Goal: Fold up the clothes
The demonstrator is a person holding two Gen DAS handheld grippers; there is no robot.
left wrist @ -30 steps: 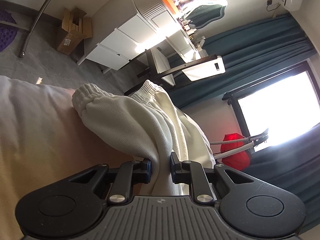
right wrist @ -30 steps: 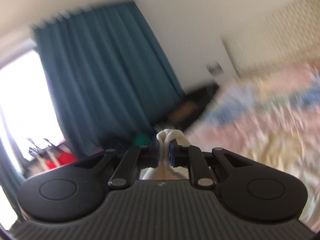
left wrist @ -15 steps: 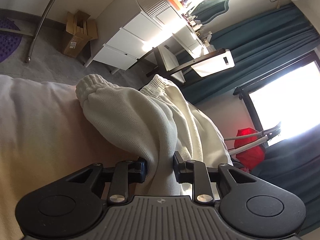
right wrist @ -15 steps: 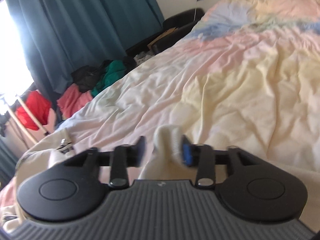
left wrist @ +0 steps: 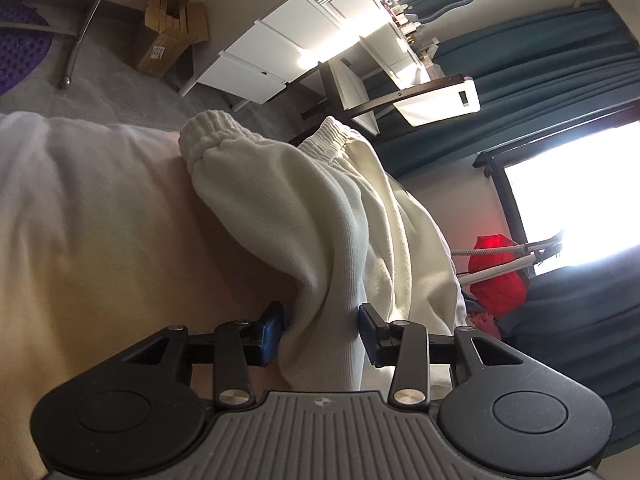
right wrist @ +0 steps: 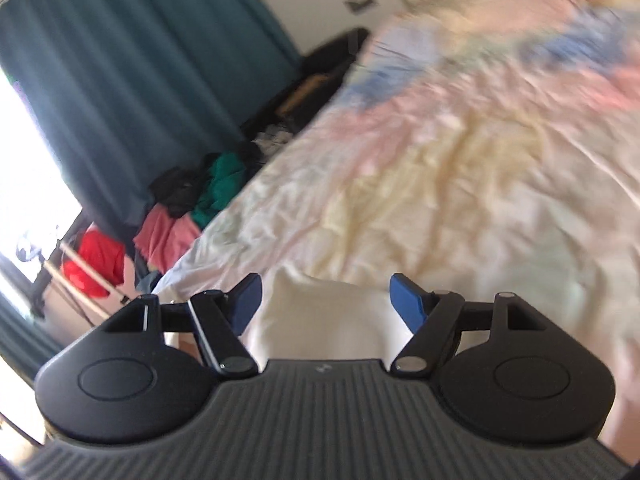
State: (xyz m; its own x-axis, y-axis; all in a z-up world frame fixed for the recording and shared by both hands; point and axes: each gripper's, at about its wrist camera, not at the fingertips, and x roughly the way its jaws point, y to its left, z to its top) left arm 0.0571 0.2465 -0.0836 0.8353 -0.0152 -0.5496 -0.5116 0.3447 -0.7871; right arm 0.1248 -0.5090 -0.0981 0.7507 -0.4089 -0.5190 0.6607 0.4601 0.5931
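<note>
Lying on the bed (left wrist: pixel 80 240), the cream trousers (left wrist: pixel 320 208) stretch away from the left gripper (left wrist: pixel 322 334) toward the edge of the mattress. Their two elastic cuffs (left wrist: pixel 212 132) are at the far end, one beside the other. The left gripper has its jaws parted, and a thick fold of the trousers passes between them; the cloth touches the left blue pad (left wrist: pixel 270 336), while a small gap shows at the other side, so it is not pinched.

The right gripper (right wrist: pixel 326 304) is spread wide. A lump of the same cream cloth (right wrist: pixel 320 312) sits between its fingers (right wrist: pixel 246 300) but touches neither of them. Behind it the bed sheet (right wrist: pixel 460 160), in pale pink, yellow and blue, is wrinkled, and this view is blurred.

Beyond the bed, the left view shows a white dresser (left wrist: pixel 288 40), a cardboard box (left wrist: pixel 168 32), teal curtains (left wrist: pixel 540 60) and a bright window (left wrist: pixel 576 200). A pile of clothes (right wrist: pixel 180 208) in red, pink, green and black lies on the floor near the curtains.
</note>
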